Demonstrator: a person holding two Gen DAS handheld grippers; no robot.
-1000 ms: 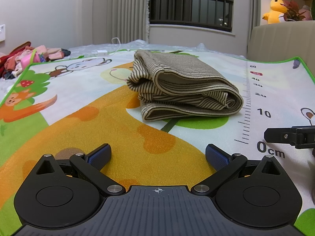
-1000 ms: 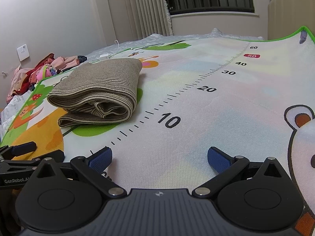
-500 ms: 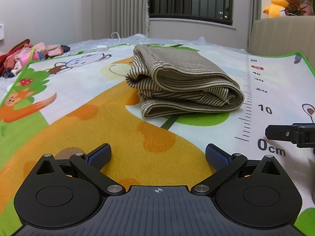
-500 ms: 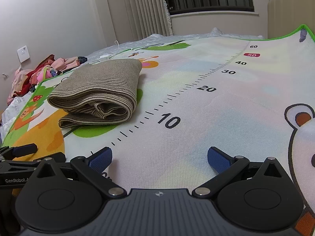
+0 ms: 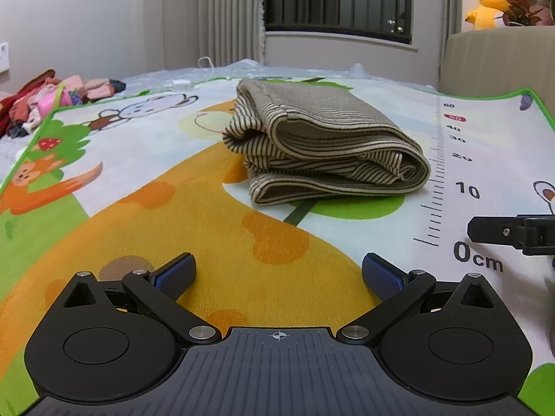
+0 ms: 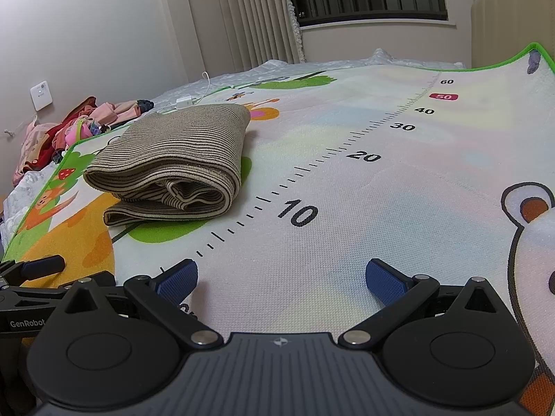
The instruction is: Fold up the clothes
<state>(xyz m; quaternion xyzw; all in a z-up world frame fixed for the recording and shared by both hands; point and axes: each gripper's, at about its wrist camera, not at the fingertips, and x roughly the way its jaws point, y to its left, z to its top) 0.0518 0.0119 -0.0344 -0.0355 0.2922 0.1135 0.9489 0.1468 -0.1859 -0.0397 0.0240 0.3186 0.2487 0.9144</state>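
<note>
Colourful cartoon-printed play mat [image 6: 399,187] bears a ruler scale: "0cm", 10, 20, 30, 40, 50, 60. Black left tool [image 6: 24,319] reads "GenRobot".

Folded garment [image 5: 326,149] lies on the mat [image 5: 145,180] ahead of my left gripper [image 5: 276,277], just left of the ruler marks [image 6: 301,173]. Clothes pile [image 5: 45,102] sits off the mat, far left (near the wall). My right gripper [image 6: 281,279] is beside the left, w/ the garment fwd-left.

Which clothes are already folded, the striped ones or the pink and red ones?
The beige striped garment, a neat stack on the play mat. The pink and red clothes lie in a loose heap off the mat.
</note>
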